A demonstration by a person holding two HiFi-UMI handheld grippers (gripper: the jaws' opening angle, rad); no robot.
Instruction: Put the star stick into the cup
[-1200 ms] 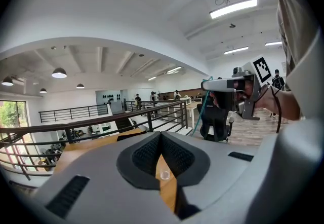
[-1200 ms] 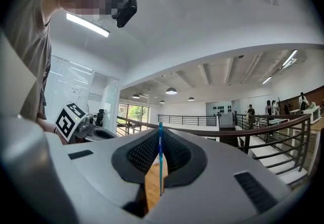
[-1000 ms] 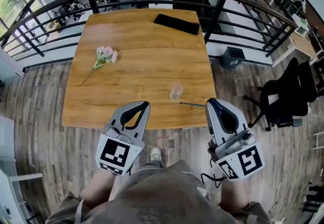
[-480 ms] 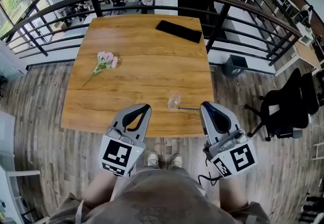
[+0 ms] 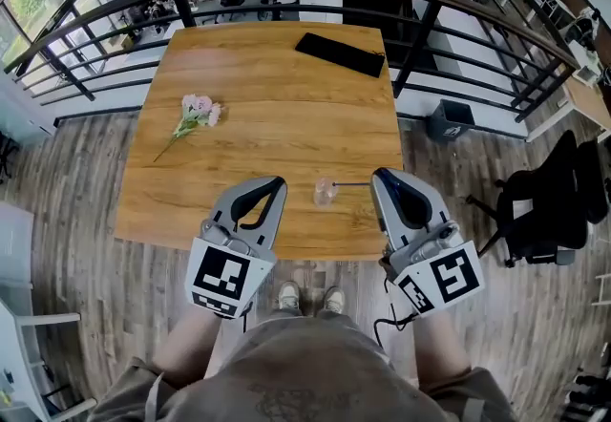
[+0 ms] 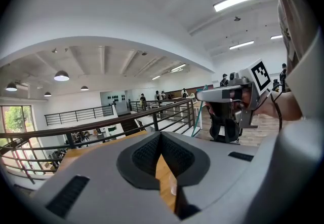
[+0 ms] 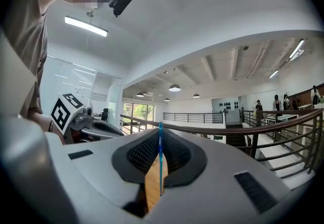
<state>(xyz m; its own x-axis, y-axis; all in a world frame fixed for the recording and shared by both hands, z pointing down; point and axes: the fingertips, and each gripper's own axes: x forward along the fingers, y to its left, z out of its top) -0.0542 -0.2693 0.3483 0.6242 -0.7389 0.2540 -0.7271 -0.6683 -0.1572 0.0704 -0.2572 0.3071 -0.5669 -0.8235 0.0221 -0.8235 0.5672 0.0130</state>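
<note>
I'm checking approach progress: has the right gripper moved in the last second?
Yes. Judged against the cup, the right gripper has advanced over the table, and its star stick now ends beside the cup.

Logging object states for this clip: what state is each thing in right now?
left gripper: jaws shut, empty
right gripper: jaws shut on star stick
star stick: held, not in cup
cup: upright on table
flowers: lying flat on table

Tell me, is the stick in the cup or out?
Out. The right hand-held gripper is shut on the stick, holding it level, pointing toward the cup.
</note>
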